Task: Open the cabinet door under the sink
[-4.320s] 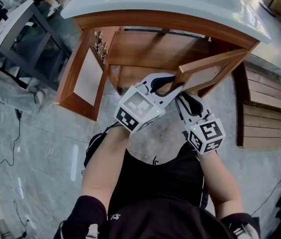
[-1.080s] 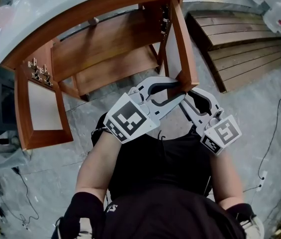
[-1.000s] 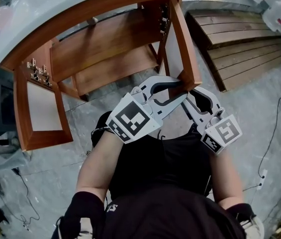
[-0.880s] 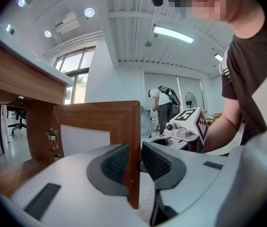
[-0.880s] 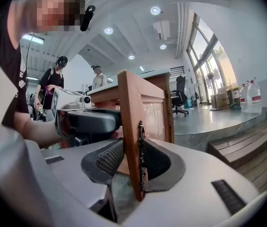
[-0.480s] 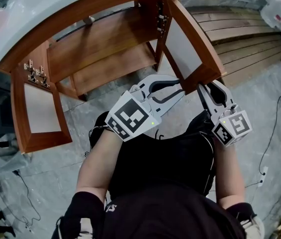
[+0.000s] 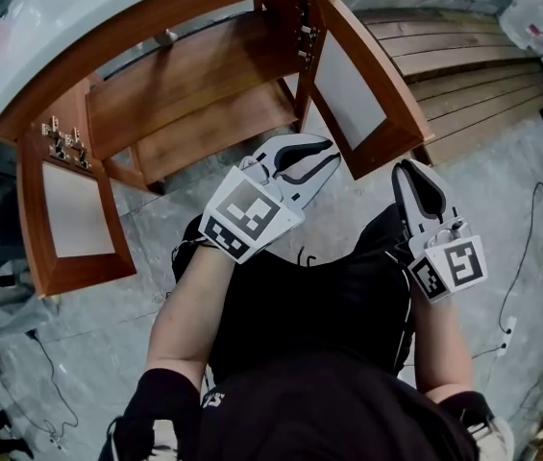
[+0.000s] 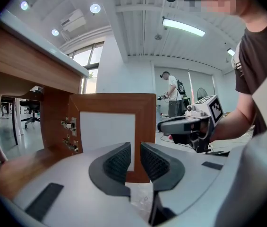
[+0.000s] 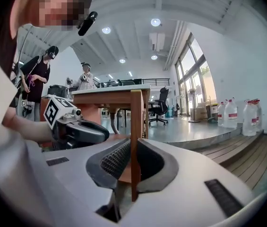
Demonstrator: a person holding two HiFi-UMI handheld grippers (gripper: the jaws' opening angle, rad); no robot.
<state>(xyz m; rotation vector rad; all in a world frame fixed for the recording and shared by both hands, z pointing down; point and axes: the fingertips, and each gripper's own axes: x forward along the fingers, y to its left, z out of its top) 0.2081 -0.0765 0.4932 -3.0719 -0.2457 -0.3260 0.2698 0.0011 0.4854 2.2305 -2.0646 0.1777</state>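
Note:
The wooden cabinet [image 7: 204, 123] under the sink has both doors swung out. The right door [image 7: 362, 94] with its white panel stands wide open. In the head view my right gripper [image 7: 410, 166] sits just off that door's free corner. In the right gripper view the door's edge [image 9: 135, 117] shows edge-on through the narrow gap of my right gripper [image 9: 135, 143]; its jaws are closing and grip nothing. My left gripper [image 7: 332, 152] hangs in front of the door's inner face [image 8: 109, 131]. My left gripper [image 8: 135, 148] has a slim gap with nothing in it, and its jaws are closing.
The left door [image 7: 74, 209] also stands open, with hinges on its edge. A pale countertop [image 7: 79, 27] overhangs the cabinet. Wooden steps [image 7: 473, 75] lie to the right, water bottles [image 9: 239, 115] on them. Cables [image 7: 530, 286] trail on the floor. People [image 8: 173, 96] stand behind.
The right door swung further out to the right with my right gripper on its edge. That gripper has since come off it and drawn back, and both grippers' jaws have narrowed.

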